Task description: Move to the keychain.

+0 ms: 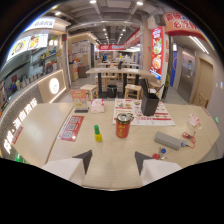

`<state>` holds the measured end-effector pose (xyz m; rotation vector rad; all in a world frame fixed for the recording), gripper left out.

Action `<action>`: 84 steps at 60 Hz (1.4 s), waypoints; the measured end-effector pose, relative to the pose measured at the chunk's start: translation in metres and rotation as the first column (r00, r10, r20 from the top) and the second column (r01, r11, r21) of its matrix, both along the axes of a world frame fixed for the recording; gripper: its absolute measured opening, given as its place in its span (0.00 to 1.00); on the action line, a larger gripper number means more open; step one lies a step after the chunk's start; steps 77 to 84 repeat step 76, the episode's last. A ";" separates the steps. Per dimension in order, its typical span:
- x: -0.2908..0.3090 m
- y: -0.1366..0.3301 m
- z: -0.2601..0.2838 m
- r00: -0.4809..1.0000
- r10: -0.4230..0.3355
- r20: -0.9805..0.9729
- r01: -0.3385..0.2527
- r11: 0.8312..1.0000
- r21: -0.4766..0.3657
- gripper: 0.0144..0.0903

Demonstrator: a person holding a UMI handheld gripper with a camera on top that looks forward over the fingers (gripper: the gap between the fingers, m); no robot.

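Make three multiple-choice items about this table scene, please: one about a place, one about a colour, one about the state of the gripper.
1. Where does the red can stand?
A. Between the gripper fingers
B. Beyond the fingers, on the table, in front of the menu sheet
C. On the wooden stool

2. What colour is the top part of the small bottle beside the red can?
A. Green
B. Blue
C. White

3. How are the fingers of the gripper?
A. Shut on the red can
B. Shut on the black holder
C. Open, with nothing between them

Answers:
1. B, since the can stands well ahead of the fingertips, near the edge of the menu sheet.
2. A, since the top is green above a yellow base.
3. C, since bare tabletop shows in the wide gap between the two fingertips.
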<state>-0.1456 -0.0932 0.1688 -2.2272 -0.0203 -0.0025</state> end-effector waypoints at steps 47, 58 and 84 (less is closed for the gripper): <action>0.209 -0.002 -0.111 0.998 -0.022 0.054 0.029 0.989 -0.147 0.92; 0.210 0.022 -0.130 0.999 0.018 0.034 -0.012 0.988 -0.153 0.92; 0.212 0.033 -0.131 0.999 0.036 0.024 -0.032 0.989 -0.148 0.92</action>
